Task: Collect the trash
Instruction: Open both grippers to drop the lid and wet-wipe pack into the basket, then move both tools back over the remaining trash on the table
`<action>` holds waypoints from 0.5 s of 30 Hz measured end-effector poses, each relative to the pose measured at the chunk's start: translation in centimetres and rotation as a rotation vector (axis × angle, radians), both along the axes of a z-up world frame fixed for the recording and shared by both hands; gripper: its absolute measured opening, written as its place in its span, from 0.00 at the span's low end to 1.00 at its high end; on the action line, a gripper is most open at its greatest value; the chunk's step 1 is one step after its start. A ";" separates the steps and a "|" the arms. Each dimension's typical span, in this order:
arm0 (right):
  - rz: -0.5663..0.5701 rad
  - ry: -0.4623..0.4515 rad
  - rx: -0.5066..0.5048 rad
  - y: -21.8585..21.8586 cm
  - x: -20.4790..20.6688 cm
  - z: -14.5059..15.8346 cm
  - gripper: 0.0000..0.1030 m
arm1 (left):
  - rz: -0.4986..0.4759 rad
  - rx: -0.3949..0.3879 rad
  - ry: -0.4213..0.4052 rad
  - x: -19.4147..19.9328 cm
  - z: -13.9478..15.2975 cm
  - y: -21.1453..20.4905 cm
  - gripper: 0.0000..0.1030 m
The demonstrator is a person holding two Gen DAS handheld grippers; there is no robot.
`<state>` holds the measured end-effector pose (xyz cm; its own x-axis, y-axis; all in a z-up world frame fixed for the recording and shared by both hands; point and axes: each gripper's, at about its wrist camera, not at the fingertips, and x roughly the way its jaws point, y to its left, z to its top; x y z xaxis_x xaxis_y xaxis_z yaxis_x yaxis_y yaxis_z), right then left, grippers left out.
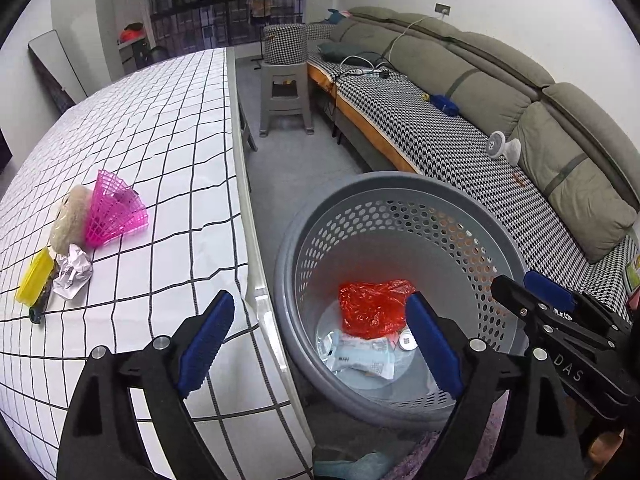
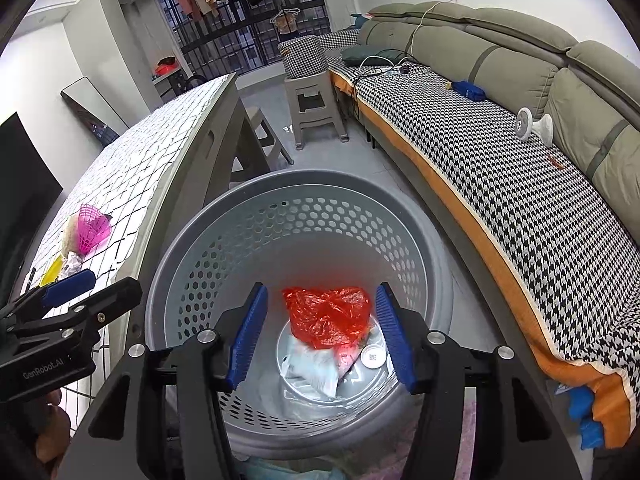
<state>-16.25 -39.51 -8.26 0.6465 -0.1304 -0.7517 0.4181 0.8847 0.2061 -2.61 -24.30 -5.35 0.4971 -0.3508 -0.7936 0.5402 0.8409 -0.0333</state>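
- Both claws were empty: your right claw [image 2: 322,336] hung over the mouth of the grey basket [image 2: 404,216] with its blue pads spread apart, and your left claw [image 1: 320,344] was just as wide, straddling the counter [image 1: 168,128] edge and the basket's rim.
- Already down in the basket lay a red plastic bag [image 2: 326,316], a pale wrapper [image 2: 316,372] and a small white cap [image 2: 374,357].
- What remained sat on the counter, well left of the basket: a crumpled paper ball [image 1: 74,272], a pink mesh cup [image 1: 114,210], a beige fluffy lump [image 1: 70,222] touching the cup, and a yellow piece [image 1: 35,277] beside the paper.
- You could have expected the paper to be feather-light and springy; pinching it across its middle looked safest, since it would crush rather than slip.
- That pink mesh looked like thin, flexible plastic, probably prone to buckling; a grip on its flared rim wall would likely have held better than squeezing the whole body.
- Your beige lump seemed soft and compressible, so a deep bite through its centre appeared sensible.
- Whether the yellow piece was rigid, I could not tell.
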 end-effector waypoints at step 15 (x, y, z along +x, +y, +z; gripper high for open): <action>0.040 -0.029 -0.027 2.0 0.4 1.6 0.55 | 0.072 -0.019 -0.075 0.0 1.9 2.9 0.92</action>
<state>-15.84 -37.46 -6.68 0.6731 -0.1240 -0.7291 0.3764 0.9061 0.1933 -2.65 -21.42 -3.45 0.5793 -0.3271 -0.7466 0.4801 0.8771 -0.0117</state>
